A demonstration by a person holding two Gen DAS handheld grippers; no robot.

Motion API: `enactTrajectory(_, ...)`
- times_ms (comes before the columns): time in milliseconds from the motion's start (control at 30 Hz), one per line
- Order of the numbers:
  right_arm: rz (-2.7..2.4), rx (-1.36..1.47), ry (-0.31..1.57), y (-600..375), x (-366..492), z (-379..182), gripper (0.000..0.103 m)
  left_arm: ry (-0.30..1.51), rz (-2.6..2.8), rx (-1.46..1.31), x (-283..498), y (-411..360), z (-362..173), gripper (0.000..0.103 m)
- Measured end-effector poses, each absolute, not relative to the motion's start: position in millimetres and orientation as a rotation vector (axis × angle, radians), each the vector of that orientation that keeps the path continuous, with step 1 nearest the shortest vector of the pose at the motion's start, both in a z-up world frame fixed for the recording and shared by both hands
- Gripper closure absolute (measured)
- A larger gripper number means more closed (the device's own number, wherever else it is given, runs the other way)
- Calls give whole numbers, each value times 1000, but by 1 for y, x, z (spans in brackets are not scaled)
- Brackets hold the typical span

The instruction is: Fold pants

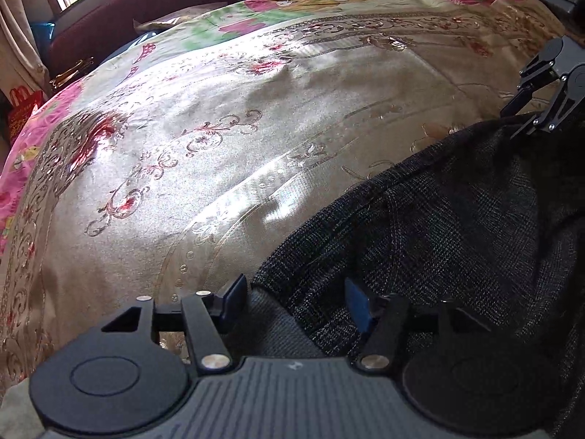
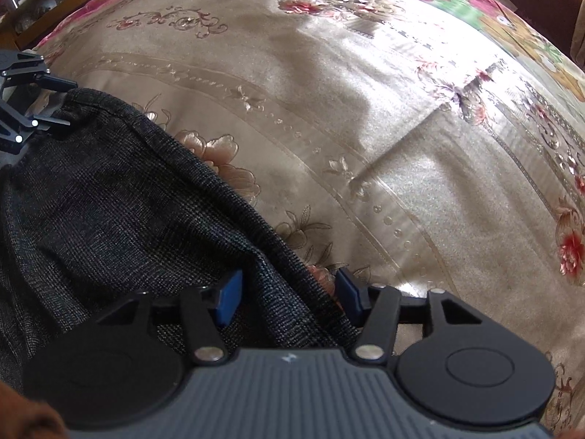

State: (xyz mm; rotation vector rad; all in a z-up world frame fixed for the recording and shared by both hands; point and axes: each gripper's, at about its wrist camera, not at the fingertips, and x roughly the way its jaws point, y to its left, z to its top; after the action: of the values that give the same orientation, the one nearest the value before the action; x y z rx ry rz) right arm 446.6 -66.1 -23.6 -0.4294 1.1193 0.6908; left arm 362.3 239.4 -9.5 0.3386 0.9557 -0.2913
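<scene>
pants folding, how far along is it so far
Early stage. Done: both grippers have reached an edge of the dark pants. In hand: the left gripper and right gripper each have that fabric between open fingers, the cloth hanging between them above the floral bedspread. Left: no finished fold is visible; the pants must be laid flat and folded.

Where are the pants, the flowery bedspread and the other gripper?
pants [image 1: 457, 226]: left wrist view, dark fabric middle.
bedspread [image 1: 204, 168]: left wrist view, bare beige part.
right gripper [image 1: 526, 120]: left wrist view, between fingertips.
</scene>
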Motion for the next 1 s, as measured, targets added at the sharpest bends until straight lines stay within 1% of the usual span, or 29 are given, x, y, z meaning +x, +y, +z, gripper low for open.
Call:
enactTrajectory(100, 723, -345, 1162, -72, 452, -15, 47, 956, -295, 318, 363, 244, -9, 31)
enactTrajectory(233, 756, -252, 1123, -85, 458, 3, 48, 938, -296, 330, 362, 243, -12, 31)
enactTrajectory(300, 727, -228, 1104, -90, 465, 9, 51, 940, -298, 312, 363, 245, -13, 31)
enactTrajectory(333, 695, -260, 1108, -89, 468, 7, 58, 940, -300, 304, 363, 246, -13, 31)
enactTrajectory(367, 687, -315, 1124, -86, 467, 3, 61, 937, -301, 303, 363, 247, -14, 31)
enactTrajectory(433, 713, -392, 1152, -82, 460, -7, 61, 926, -301, 305, 361, 247, -15, 31)
enactTrajectory(500, 743, -412, 1172, -82, 453, -13, 61, 915, -300, 306, 360, 247, -16, 31)
enactTrajectory(533, 751, -429, 1170, -81, 450, -15, 63, 912, -299, 305, 360, 247, -17, 30)
enactTrajectory(600, 735, -461, 1148, -78, 449, -22, 63, 914, -293, 299, 362, 247, -20, 29)
enactTrajectory(633, 719, -453, 1156, -75, 452, -25, 63, 917, -289, 299, 363, 246, -21, 29)
enactTrajectory(667, 709, -458, 1156, -72, 453, -28, 60, 921, -285, 308, 364, 244, -22, 29)
enactTrajectory(700, 707, -482, 1146, -66, 450, -28, 60, 919, -286, 327, 363, 242, -22, 28)
enactTrajectory(733, 714, -505, 1135, -64, 446, -28, 62, 917, -286, 340, 362, 240, -21, 28)
enactTrajectory(800, 743, -493, 1158, -67, 440, -24, 62, 919, -288, 348, 362, 239, -20, 28)
enactTrajectory(867, 738, -496, 1155, -71, 440, -24, 66, 928, -281, 347, 364, 238, -21, 28)
enactTrajectory(967, 691, -536, 1150, -63, 436, -29, 64, 921, -264, 372, 362, 232, -21, 31)
enactTrajectory(1000, 695, -571, 1133, -59, 432, -29, 67, 916, -262, 376, 360, 232, -20, 32)
